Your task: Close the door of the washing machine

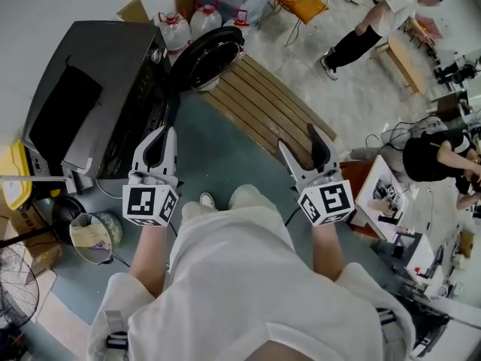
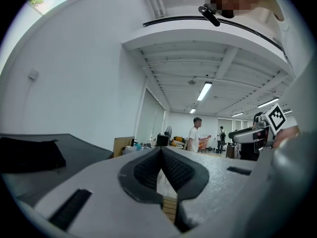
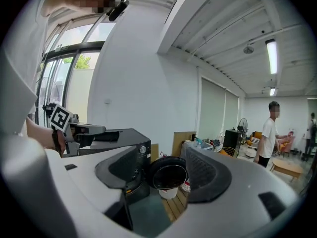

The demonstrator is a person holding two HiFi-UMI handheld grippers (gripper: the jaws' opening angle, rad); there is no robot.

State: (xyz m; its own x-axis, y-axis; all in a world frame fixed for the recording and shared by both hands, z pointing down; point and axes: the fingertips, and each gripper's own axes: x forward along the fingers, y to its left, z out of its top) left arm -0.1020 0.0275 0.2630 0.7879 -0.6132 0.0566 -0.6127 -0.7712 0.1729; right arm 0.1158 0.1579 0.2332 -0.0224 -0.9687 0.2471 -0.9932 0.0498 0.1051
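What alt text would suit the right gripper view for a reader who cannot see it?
The right gripper holds its two grey jaws apart and empty, framing a black front-loading washing machine whose round black glass door hangs open. A person in a white shirt stands far off at right.

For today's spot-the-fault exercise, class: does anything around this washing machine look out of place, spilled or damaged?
The round door of the washing machine stands swung wide open, well away from the machine's front, so it sticks out into the floor space. Nothing looks spilled or damaged.
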